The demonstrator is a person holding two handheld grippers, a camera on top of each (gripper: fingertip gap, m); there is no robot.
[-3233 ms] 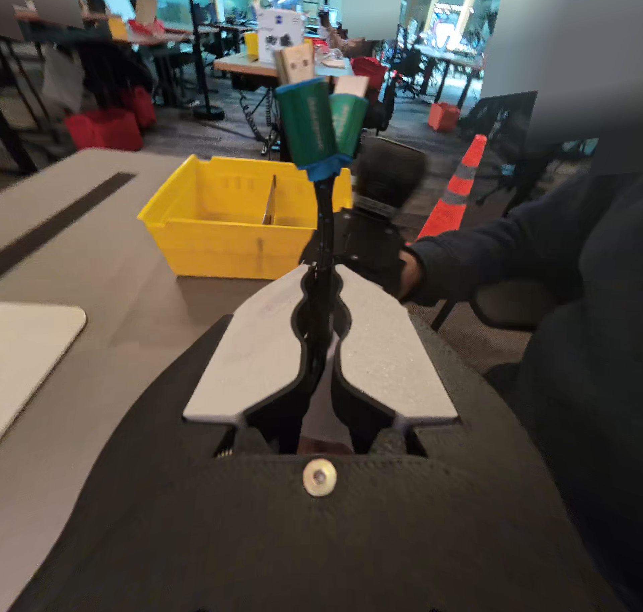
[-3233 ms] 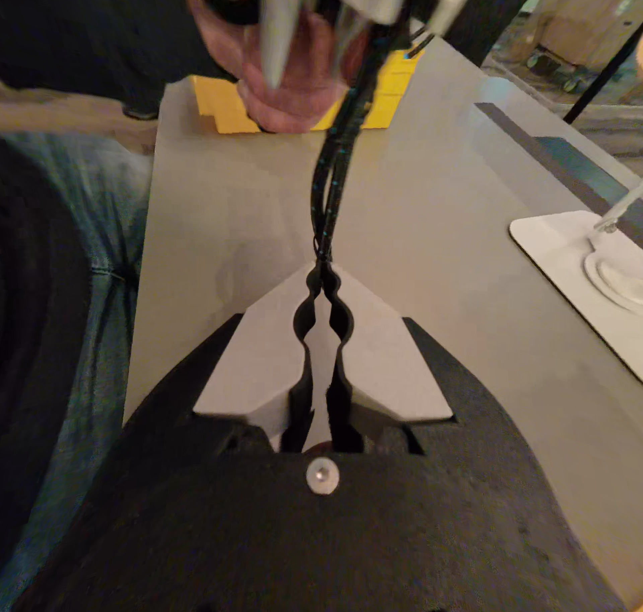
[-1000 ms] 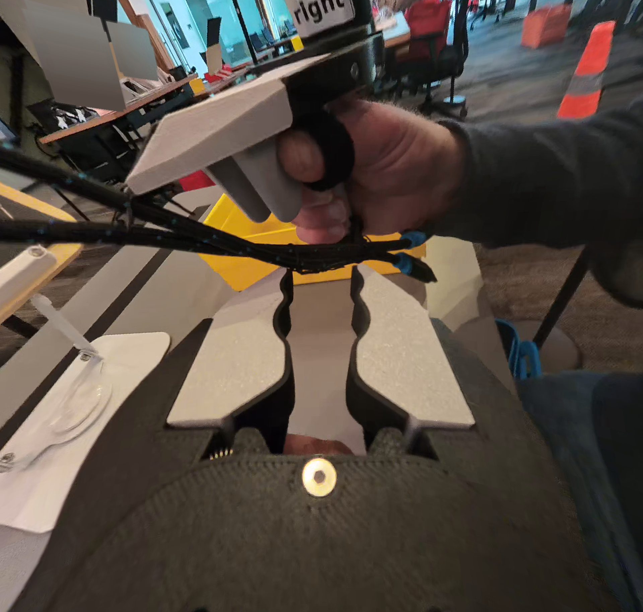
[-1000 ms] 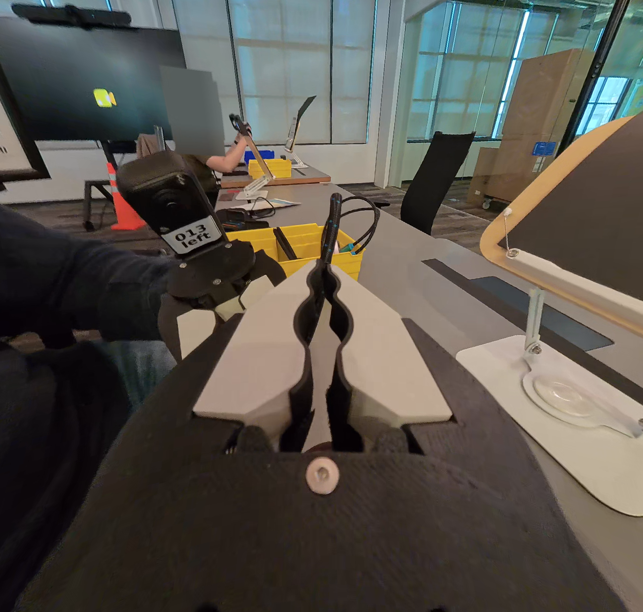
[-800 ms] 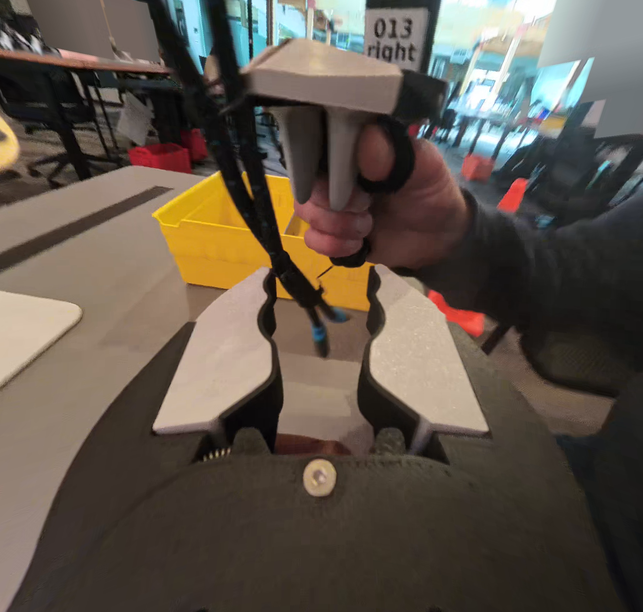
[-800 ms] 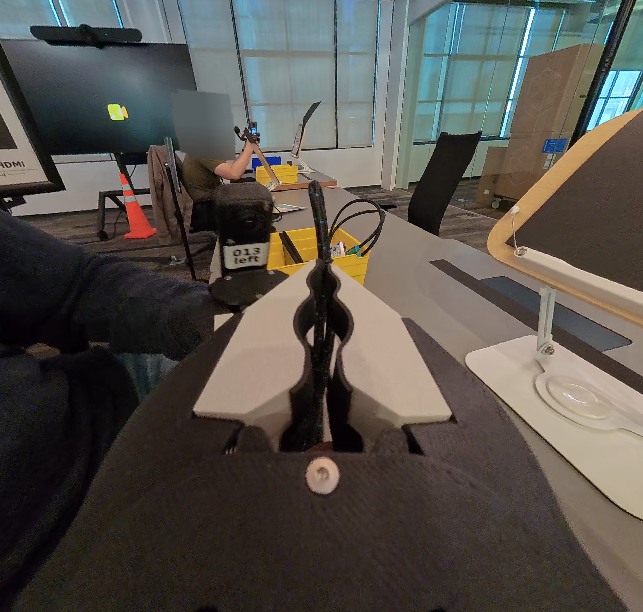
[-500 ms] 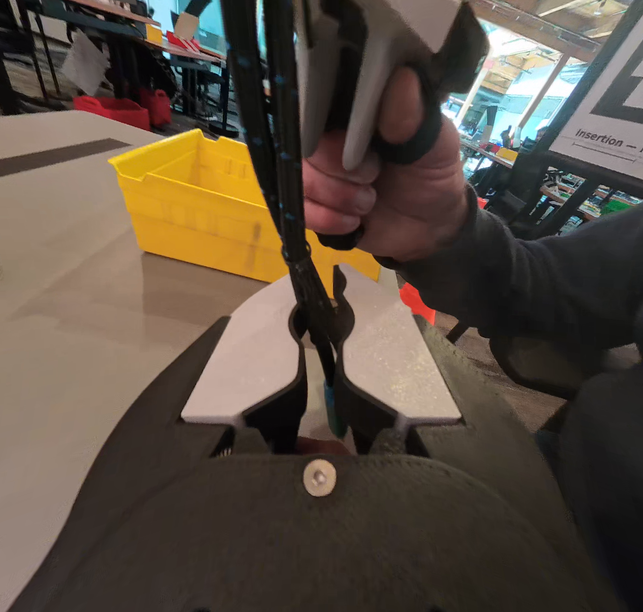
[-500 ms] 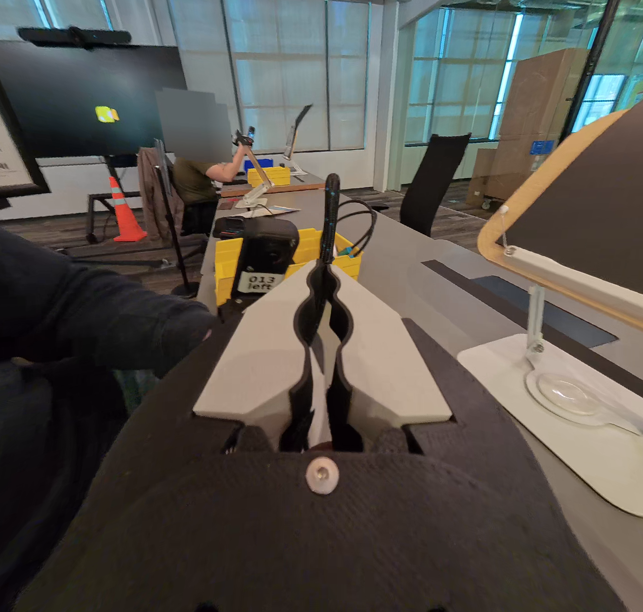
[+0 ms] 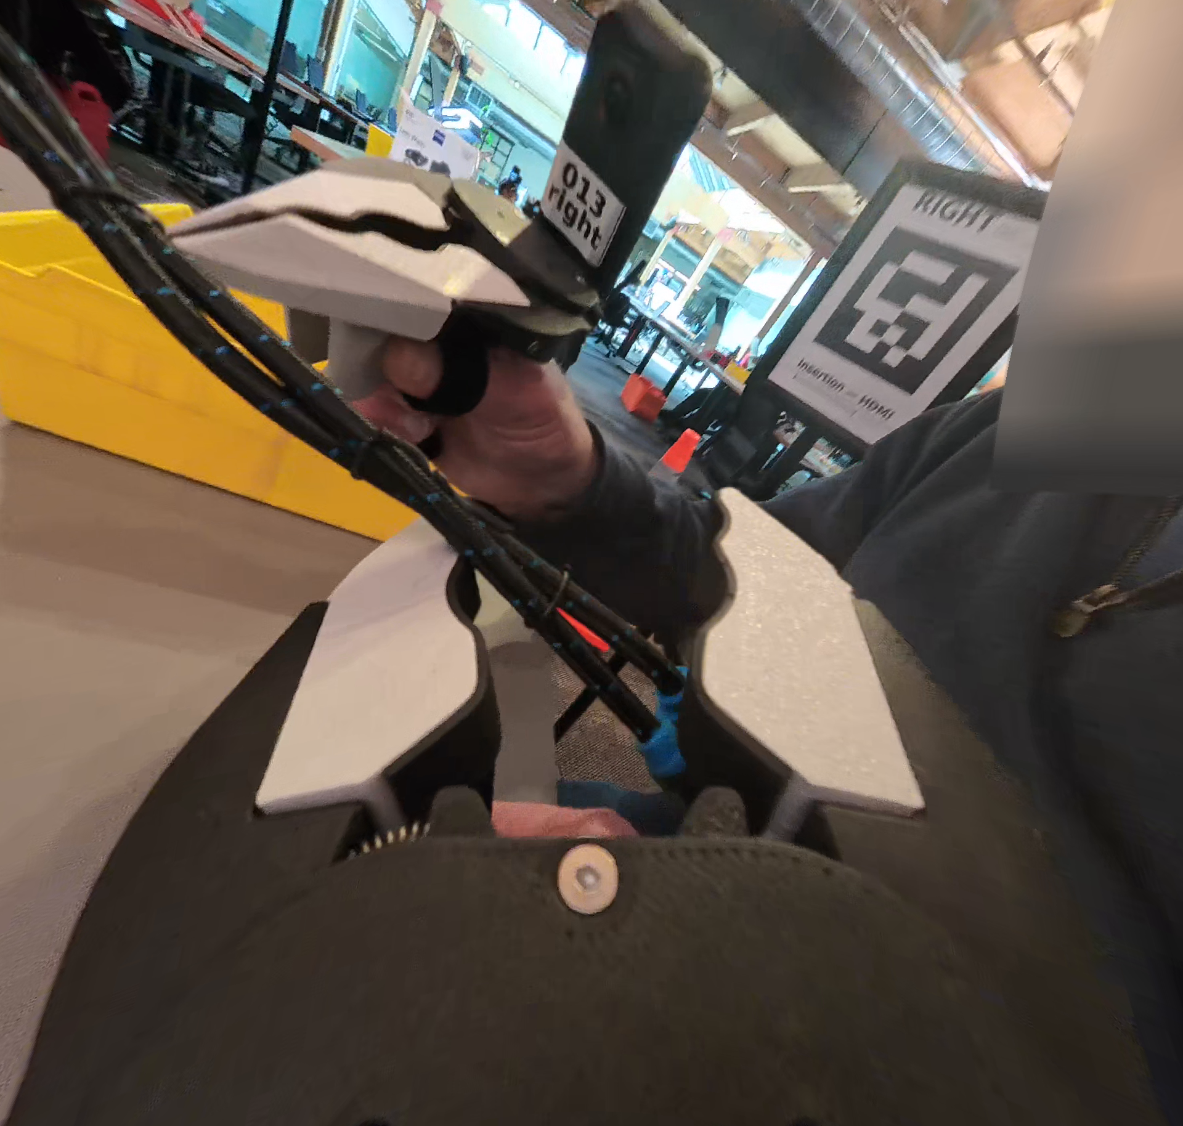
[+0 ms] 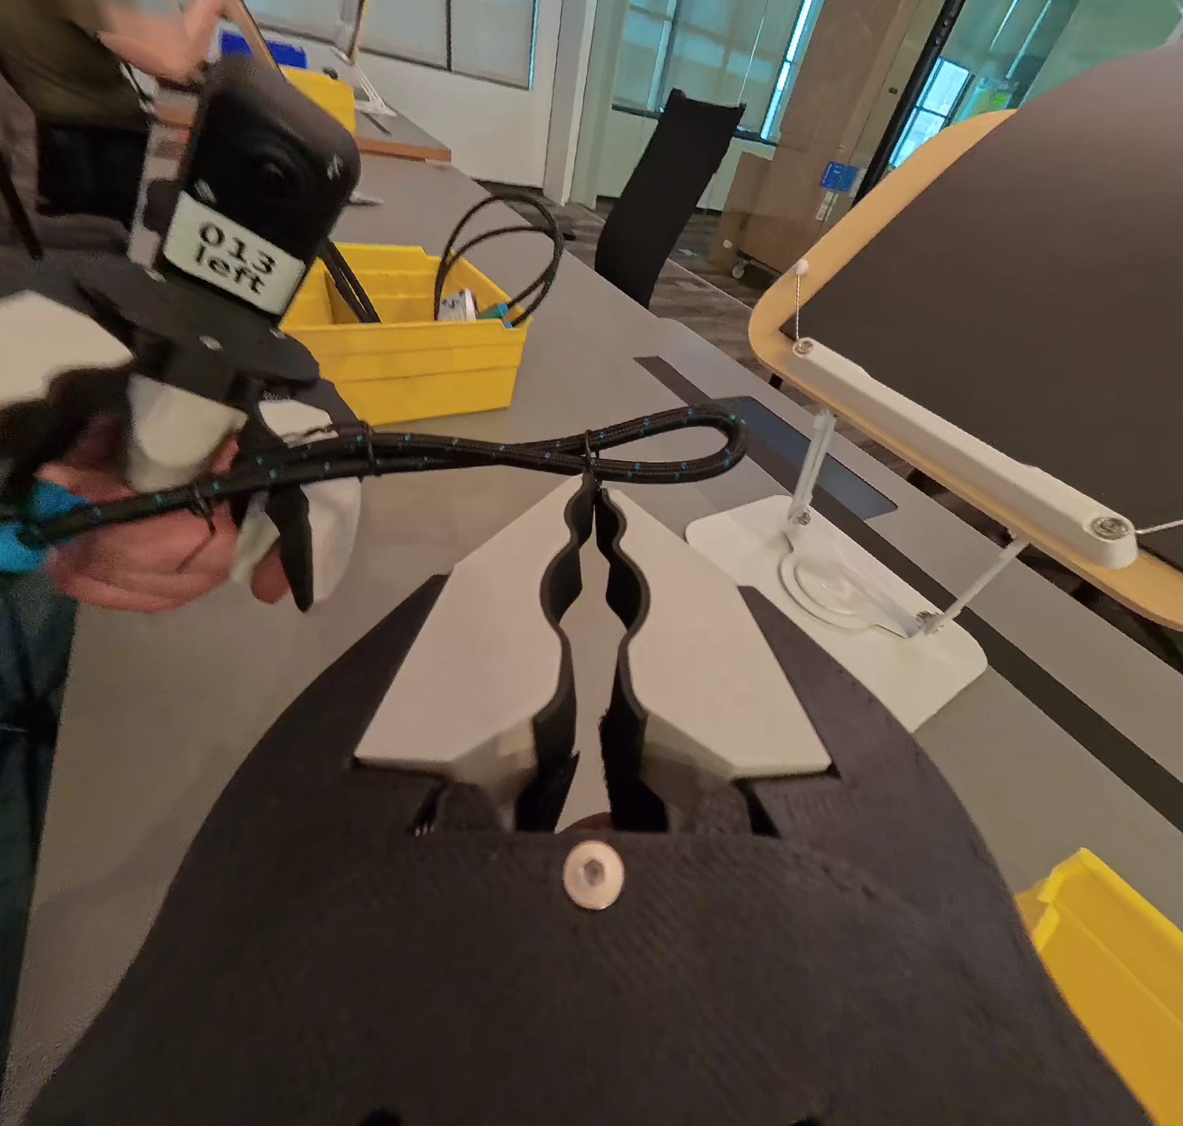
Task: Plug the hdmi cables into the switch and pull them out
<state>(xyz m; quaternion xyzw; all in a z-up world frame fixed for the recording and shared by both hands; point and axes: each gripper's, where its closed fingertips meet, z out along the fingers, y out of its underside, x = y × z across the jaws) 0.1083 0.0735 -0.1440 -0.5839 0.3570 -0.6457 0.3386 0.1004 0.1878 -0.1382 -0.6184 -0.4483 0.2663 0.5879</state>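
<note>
A bundle of black braided HDMI cables, held together by cable ties, hangs in the air between my grippers. My right gripper is shut on the bundle at a tie, with the folded loop sticking out to the right. It also shows in the left wrist view. My left gripper is wide open. The bundle runs slantwise between its fingers without being gripped, and the blue strain reliefs are near its base. The plugs are hidden. No switch shows in either view.
A yellow bin on the grey table holds another black cable. A white stand base carries a tan-edged dark board at the right. A second yellow bin's corner is at the lower right. A person's dark sleeve is close.
My left gripper has opened from its grip near the blue cable ends. My right gripper has swung, so the bundle now lies crosswise at its tip instead of pointing upward.
</note>
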